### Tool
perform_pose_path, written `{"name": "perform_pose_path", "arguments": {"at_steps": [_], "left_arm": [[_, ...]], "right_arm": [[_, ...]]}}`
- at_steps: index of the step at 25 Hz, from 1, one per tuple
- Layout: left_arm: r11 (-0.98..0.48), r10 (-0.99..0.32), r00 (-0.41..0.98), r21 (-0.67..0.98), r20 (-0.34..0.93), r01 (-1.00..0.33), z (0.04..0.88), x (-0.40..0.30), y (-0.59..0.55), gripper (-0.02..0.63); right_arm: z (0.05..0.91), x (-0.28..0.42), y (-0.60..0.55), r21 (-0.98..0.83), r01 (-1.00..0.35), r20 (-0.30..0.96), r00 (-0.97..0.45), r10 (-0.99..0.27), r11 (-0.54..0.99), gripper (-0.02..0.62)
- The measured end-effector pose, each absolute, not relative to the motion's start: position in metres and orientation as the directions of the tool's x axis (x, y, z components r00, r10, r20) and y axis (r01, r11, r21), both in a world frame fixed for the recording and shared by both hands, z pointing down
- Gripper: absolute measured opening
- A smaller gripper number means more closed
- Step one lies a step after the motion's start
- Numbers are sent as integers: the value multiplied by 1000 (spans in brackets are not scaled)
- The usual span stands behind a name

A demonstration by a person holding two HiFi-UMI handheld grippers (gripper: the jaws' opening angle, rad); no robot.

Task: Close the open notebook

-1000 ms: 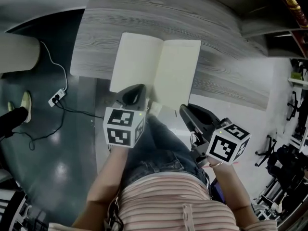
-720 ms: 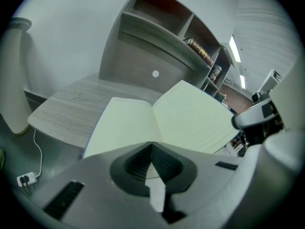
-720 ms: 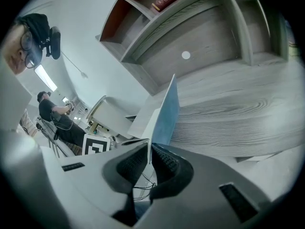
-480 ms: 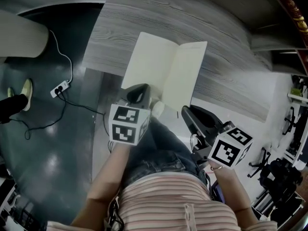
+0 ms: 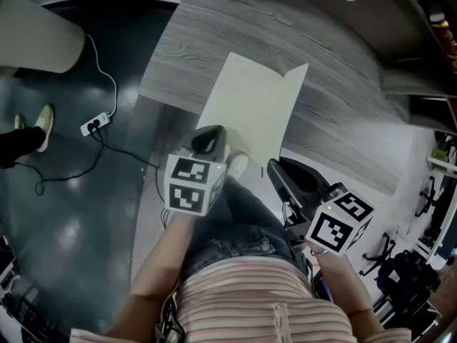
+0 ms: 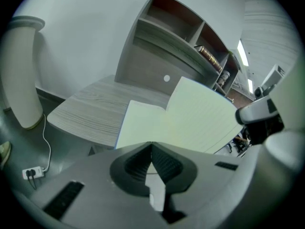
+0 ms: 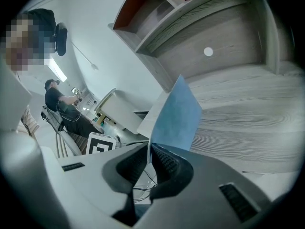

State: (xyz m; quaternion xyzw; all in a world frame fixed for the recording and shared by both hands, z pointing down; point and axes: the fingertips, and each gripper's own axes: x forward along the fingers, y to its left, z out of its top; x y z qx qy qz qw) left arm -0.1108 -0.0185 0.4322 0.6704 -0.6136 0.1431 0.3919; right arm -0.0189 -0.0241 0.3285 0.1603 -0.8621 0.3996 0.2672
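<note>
1. The notebook lies open on the gray desk, close to the desk's front edge.
2. Its right cover stands up off the desk, tilted.
3. The right gripper pinches that cover's edge, at the desk's front edge.
4. The left gripper hangs by the desk's front edge too. Its fingers are pressed together on nothing.

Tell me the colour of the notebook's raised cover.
Blue. The notebook cover shows best in the right gripper view; the other views show only pale pages.
</note>
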Motion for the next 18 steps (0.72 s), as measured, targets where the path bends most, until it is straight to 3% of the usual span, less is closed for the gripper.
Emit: {"name": "perform_pose_path", "arguments": {"at_steps": [18], "left_arm": [[138,-713,164,365,682,-921,437,-133,-7,12]], "right_arm": [[338,-71,-16,-628,-379,573,-816,75,679,43]]}}
